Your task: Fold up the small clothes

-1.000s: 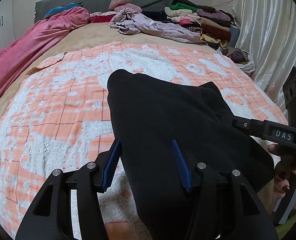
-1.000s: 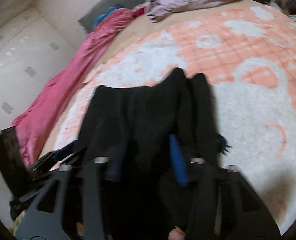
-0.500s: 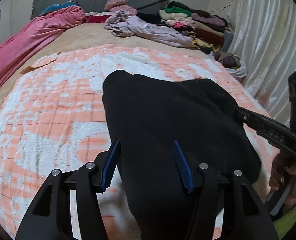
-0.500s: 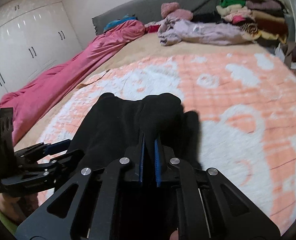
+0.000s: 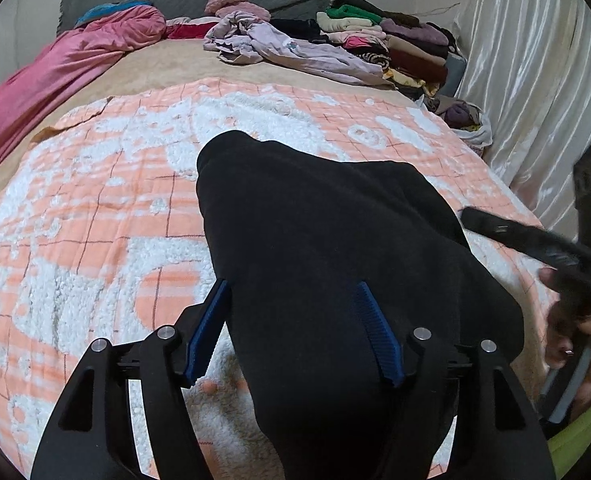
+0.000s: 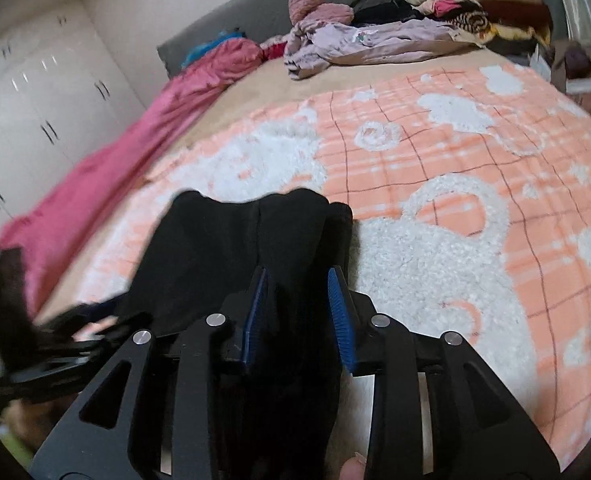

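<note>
Garment: black garment point(image 5: 327, 248), lower centre of both wrist views, lying on the orange-and-white blanket point(image 5: 95, 208), near edge running under the camera.
Long axis: from the bottom edge up toward frame centre, roughly in line with both grippers' fingers.
Left gripper point(image 5: 295, 332): spread wide, jaws just been opening; cloth lying between the blue pads, left pad clear of the fabric edge, right pad over the cloth, no pinch visible.
Right gripper point(image 6: 299, 312): parted a little, jaws just been opening; a dark fold standing between the pads, pressing not evident.
Nearer hand: about equal; each at a near corner, left at the garment's left edge, right at its right edge.
Key relation: free far end ahead of both, toward upper frame; next fold probably along that axis.
Background: clothes pile point(image 5: 379, 36) upper right, well apart.
</note>
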### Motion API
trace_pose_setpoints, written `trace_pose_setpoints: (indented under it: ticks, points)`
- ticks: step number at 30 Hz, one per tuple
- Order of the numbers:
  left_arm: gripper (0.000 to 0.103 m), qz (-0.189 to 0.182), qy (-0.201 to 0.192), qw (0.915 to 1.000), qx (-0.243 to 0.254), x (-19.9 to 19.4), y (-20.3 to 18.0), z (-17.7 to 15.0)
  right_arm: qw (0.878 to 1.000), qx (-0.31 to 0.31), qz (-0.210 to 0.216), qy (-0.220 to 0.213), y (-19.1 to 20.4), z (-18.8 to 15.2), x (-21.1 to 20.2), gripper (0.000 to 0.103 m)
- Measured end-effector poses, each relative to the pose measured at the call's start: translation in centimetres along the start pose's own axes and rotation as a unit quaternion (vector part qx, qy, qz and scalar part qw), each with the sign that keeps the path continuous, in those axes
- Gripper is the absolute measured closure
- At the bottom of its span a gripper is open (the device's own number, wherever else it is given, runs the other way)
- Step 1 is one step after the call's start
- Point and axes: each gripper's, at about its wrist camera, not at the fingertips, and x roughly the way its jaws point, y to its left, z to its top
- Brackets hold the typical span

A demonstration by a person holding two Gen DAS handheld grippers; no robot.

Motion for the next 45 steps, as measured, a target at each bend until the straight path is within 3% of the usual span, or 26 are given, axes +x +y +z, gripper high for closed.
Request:
trace_pose_setpoints:
  ticks: [6,9,13,18,22,28,37,40,41,45]
  points:
    - [0.038,-0.005,-0.002,0.9999,-0.012,-0.3,0.2,-0.2,0.997,0.007,0.06,0.04,0.2,-2.2,-1.4,0.062]
    - [0.039,-0.008,-0.007,0.9997,-0.02,-0.9,0.4,-0.3,0.996,0.009,0.058,0.068,0.3,-2.7,-0.1,0.05]
    - [0.039,-0.012,-0.011,0.9995,-0.026,-1.8,0.7,-0.9,0.994,0.014,0.056,0.091,0.3,-3.5,1.5,0.05]
    - [0.039,-0.014,-0.009,0.9993,-0.033,-1.9,0.9,-1.3,0.995,0.003,0.062,0.083,1.0,-3.5,1.7,0.066]
    - [0.038,-0.013,-0.009,0.9993,-0.034,-1.9,0.9,-1.3,0.997,-0.007,0.043,0.07,1.2,-3.4,1.0,0.07]
    - [0.038,-0.013,-0.008,0.9993,-0.035,-1.9,1.1,-1.2,0.995,-0.081,0.001,0.059,3.7,-3.6,0.3,0.071]
    - [0.034,-0.015,-0.005,0.9991,-0.039,-1.7,1.4,-1.3,0.992,0.035,0.093,0.082,-0.3,-3.0,3.1,0.06]
    - [0.034,-0.012,-0.004,0.9991,-0.039,-1.5,1.3,-1.3,0.991,0.036,0.105,0.077,-0.1,-2.7,3.4,0.067]
    - [0.034,-0.012,-0.004,0.9992,-0.039,-1.5,1.4,-1.3,0.991,0.033,0.11,0.072,0.1,-2.6,3.2,0.076]
    - [0.034,-0.007,-0.002,0.9994,-0.033,-1.6,1.0,-0.8,0.995,-0.011,0.089,0.046,1.9,-2.0,0.8,0.087]
